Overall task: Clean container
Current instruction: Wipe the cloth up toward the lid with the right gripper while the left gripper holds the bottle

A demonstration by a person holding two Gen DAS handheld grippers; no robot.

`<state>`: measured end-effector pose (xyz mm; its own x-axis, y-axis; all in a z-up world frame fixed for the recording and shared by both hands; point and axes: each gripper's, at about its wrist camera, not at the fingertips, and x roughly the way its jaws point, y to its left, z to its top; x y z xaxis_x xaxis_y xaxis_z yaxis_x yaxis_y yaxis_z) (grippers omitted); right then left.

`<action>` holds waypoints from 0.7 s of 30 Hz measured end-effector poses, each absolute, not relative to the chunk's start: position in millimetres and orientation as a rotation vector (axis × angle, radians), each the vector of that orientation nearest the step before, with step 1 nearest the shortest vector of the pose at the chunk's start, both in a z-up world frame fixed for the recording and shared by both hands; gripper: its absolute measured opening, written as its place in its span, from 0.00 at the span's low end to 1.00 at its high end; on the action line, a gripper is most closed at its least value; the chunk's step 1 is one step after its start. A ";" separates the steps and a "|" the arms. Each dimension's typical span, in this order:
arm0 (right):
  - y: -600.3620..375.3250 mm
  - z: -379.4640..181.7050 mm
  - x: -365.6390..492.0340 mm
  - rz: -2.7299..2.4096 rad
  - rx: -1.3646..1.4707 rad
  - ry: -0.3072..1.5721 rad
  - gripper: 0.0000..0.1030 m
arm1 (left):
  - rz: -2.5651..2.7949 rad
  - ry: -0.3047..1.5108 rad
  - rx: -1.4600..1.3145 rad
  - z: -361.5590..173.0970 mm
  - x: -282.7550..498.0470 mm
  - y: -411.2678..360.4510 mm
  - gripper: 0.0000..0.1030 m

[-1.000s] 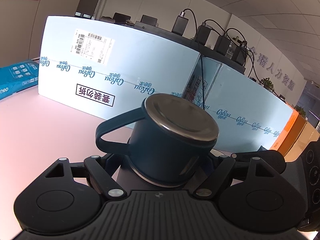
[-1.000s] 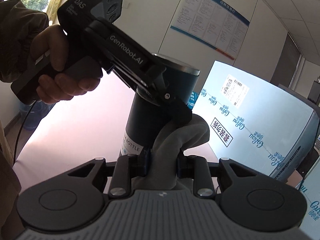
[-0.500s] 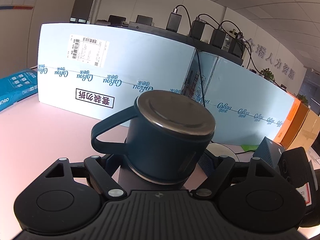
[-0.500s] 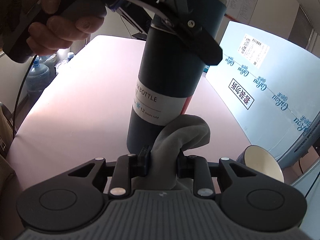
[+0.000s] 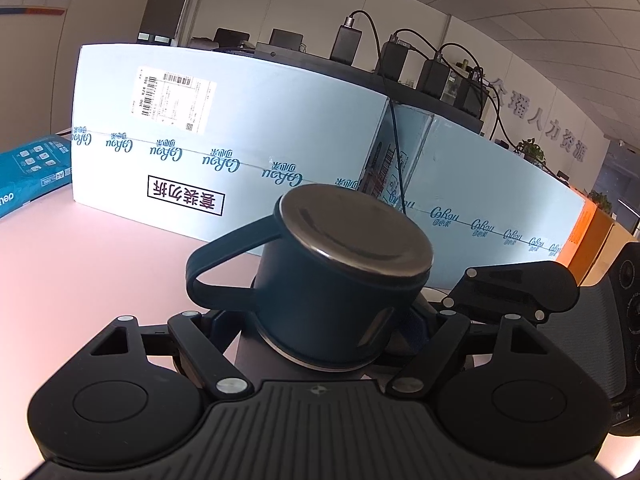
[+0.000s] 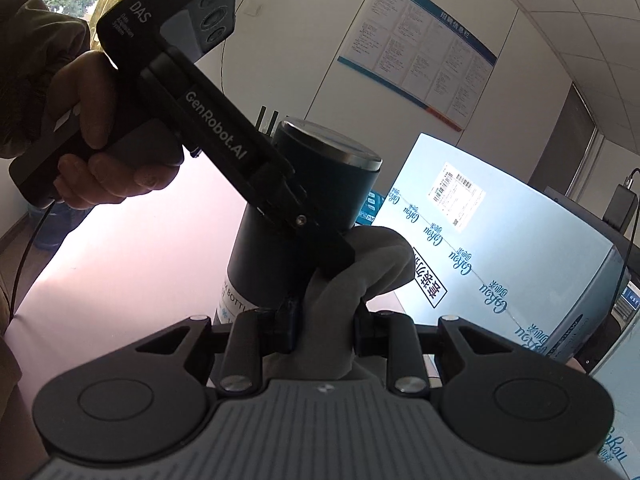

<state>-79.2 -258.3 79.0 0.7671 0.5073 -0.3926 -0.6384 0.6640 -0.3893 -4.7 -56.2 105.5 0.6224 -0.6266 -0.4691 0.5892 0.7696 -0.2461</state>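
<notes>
I use the dark blue bottle [image 5: 332,296] as my reference point; it stands upright on the pink table [image 5: 80,264]. My left gripper [image 5: 320,332] clamps the bottle body just below its lid [image 5: 356,232], one finger on each side, jaws set wide to match the bottle's girth. The lid has a flat metal top, and its carry loop [image 5: 216,264] projects to the left of the bottle in the left wrist view.

In the right wrist view, the bottle [image 6: 280,240] sits ahead of my right gripper [image 6: 326,328]. The right jaws are narrow and pinch a grey cloth [image 6: 352,276]. The bunched end of the cloth rises above the fingers and lies against the right side of the bottle, just beside the tip of the left gripper's finger [image 6: 320,244]. A hand [image 6: 100,152] grips the left gripper's handle, up and left of the bottle. A white label [image 6: 234,300] with printed lettering wraps the lower body of the bottle.

Behind the bottle stands a row of pale blue cartons [image 5: 224,132]; the nearest carries a barcode sticker. A teal package [image 5: 28,168] lies far left of the bottle, beside the cartons.
</notes>
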 end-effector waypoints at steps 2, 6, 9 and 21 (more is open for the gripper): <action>-256.5 70.8 -77.2 0.660 -0.541 0.299 0.27 | -0.702 0.565 -0.069 105.6 -4.9 -56.4 0.75; -254.4 53.4 -73.4 0.672 -0.527 0.380 0.27 | -0.705 0.564 -0.067 105.5 -5.3 -55.9 0.75; -252.6 42.1 -70.6 0.682 -0.516 0.432 0.27 | -0.703 0.564 -0.067 105.3 -5.1 -55.2 0.75; -261.7 52.7 -67.5 0.683 -0.477 0.431 0.27 | -0.719 0.560 -0.065 104.9 -6.3 -53.6 0.75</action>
<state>-67.5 -261.7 52.7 0.6970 0.4917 -0.5220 -0.6826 0.6779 -0.2729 -6.3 -53.6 104.9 0.6132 -0.6396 -0.4635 0.6059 0.7574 -0.2436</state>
